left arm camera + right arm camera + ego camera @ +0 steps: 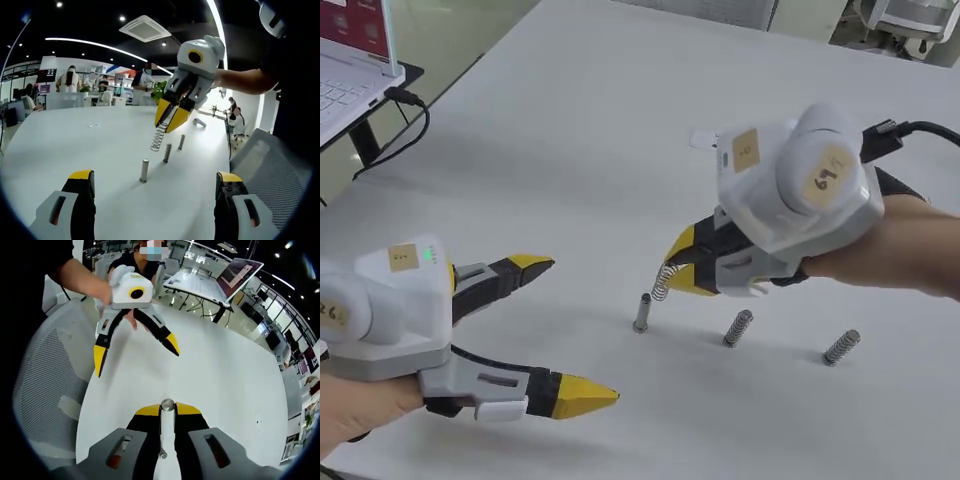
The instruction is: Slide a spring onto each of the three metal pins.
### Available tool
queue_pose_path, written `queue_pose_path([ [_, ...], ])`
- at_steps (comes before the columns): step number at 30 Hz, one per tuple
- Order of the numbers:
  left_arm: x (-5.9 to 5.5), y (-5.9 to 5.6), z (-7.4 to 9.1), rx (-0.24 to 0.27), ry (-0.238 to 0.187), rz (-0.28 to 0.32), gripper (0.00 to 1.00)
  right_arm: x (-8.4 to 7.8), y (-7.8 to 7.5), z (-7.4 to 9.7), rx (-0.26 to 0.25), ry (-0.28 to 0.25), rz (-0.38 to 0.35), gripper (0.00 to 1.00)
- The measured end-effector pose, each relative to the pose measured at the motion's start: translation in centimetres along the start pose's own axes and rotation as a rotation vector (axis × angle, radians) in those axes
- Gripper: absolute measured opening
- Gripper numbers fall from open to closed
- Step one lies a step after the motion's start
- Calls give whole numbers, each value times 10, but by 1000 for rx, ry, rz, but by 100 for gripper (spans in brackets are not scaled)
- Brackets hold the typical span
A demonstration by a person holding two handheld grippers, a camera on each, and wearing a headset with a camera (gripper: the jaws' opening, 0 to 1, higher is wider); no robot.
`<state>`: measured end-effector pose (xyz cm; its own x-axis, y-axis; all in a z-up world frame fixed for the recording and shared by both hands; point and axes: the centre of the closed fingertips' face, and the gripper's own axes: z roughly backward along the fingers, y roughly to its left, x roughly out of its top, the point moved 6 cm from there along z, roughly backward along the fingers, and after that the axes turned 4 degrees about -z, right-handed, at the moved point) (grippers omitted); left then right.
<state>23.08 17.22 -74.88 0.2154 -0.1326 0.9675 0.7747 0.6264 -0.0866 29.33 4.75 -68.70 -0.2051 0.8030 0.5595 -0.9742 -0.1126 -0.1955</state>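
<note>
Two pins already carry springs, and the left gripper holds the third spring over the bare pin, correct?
No. The right gripper holds the third spring over the bare pin, as the right gripper view shows; the left gripper is open and empty.

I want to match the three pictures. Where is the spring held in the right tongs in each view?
Head view: the spring at centre, hanging from the right tongs.
Left gripper view: spring just above centre, under yellow tips.
Right gripper view: spring below centre, end-on, between the tips.
Shared landmark: the open left tongs.
</note>
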Motion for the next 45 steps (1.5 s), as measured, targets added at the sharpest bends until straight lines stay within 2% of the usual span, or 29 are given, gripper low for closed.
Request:
queue_pose_path([
  [20, -3, 2, 5, 12, -3, 10, 98, -1, -7, -17, 10, 18, -17, 5],
  [45, -7, 2, 8, 17, 2, 23, 98, -4, -7, -25, 29, 29, -22, 6],
])
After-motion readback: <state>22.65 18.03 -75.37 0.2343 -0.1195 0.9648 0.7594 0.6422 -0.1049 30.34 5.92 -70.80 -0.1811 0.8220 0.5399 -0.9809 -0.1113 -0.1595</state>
